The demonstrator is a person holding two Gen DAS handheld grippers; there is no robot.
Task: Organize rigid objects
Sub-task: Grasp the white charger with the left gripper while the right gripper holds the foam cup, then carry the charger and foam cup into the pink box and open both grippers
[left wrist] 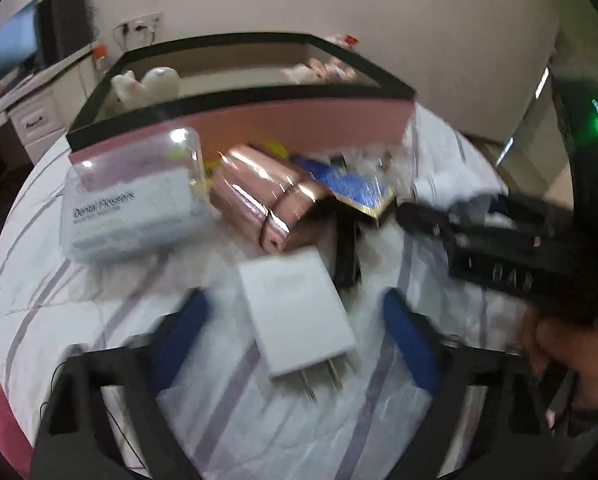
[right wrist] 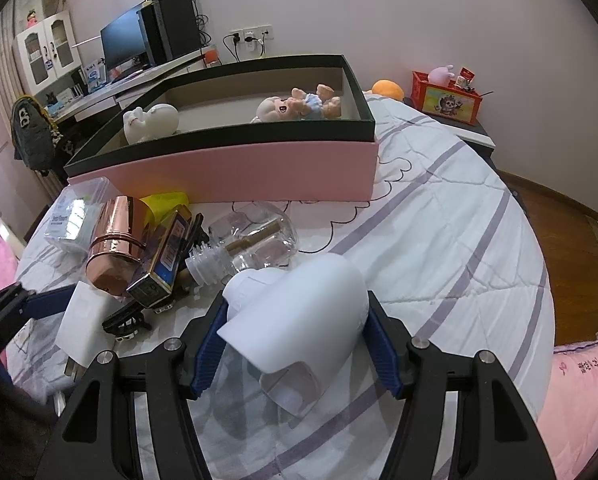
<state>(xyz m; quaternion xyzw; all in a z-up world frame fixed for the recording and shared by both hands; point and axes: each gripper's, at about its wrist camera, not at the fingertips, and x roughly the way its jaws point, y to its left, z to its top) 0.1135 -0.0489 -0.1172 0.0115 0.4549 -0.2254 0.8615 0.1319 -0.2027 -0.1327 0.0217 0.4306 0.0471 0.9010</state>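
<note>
My left gripper point(left wrist: 297, 312) is open, its blue fingers on either side of a white plug charger point(left wrist: 295, 316) that lies on the bed; the charger also shows in the right wrist view point(right wrist: 81, 324). My right gripper point(right wrist: 297, 324) is shut on a white plastic object point(right wrist: 303, 320) and holds it above the bedding. A pink box with a black rim point(right wrist: 227, 172) stands behind the pile, with a white figurine point(right wrist: 151, 122) and a doll point(right wrist: 299, 106) inside. The pile holds a dental flosser case point(left wrist: 131, 204), a rose-gold case point(left wrist: 259, 196), a blue box point(left wrist: 355, 184) and a clear bottle point(right wrist: 251, 244).
A black clip point(right wrist: 125, 322) lies beside the charger. The striped white quilt point(right wrist: 459, 240) stretches to the right. A desk with a monitor point(right wrist: 123, 44) stands at the back left, and a red box point(right wrist: 447, 98) sits on a nightstand at the back right.
</note>
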